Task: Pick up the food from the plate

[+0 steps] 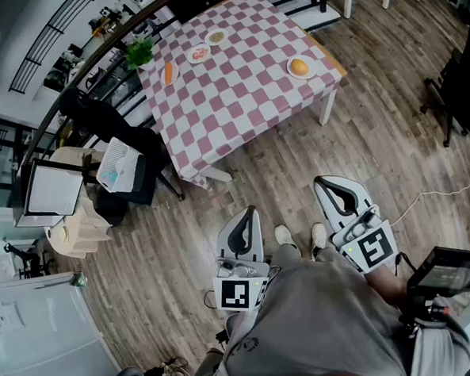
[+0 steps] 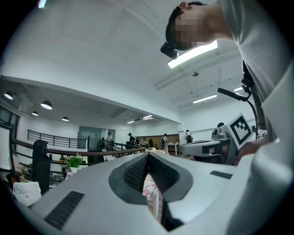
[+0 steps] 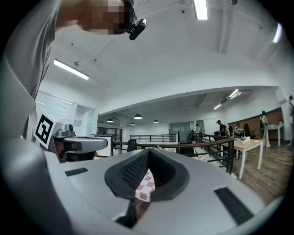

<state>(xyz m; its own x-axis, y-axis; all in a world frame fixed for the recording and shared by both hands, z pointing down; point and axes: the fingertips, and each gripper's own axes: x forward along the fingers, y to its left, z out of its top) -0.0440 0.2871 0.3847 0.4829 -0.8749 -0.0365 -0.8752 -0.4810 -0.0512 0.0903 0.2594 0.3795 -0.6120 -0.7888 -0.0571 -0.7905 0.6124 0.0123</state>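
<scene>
A table with a pink-and-white checkered cloth [image 1: 237, 88] stands well ahead of me. On it lie a white plate with an orange bun [image 1: 299, 66], a plate with reddish food [image 1: 199, 54], a plate with greenish food [image 1: 215, 37] and a long orange piece [image 1: 168, 72]. My left gripper [image 1: 251, 211] [image 2: 148, 155] and right gripper [image 1: 320, 181] [image 3: 148, 152] are held close to my body over the wooden floor, far from the table. Both are shut with nothing between their tips. A slice of the checkered cloth shows through each gripper's jaw gap.
A small green plant [image 1: 139, 51] sits at the table's far left corner. Left of the table are a black chair with a white basket [image 1: 116, 165] and a screen [image 1: 52, 189]. A dark office chair [image 1: 456, 90] stands at the right. My shoes [image 1: 284, 236] show between the grippers.
</scene>
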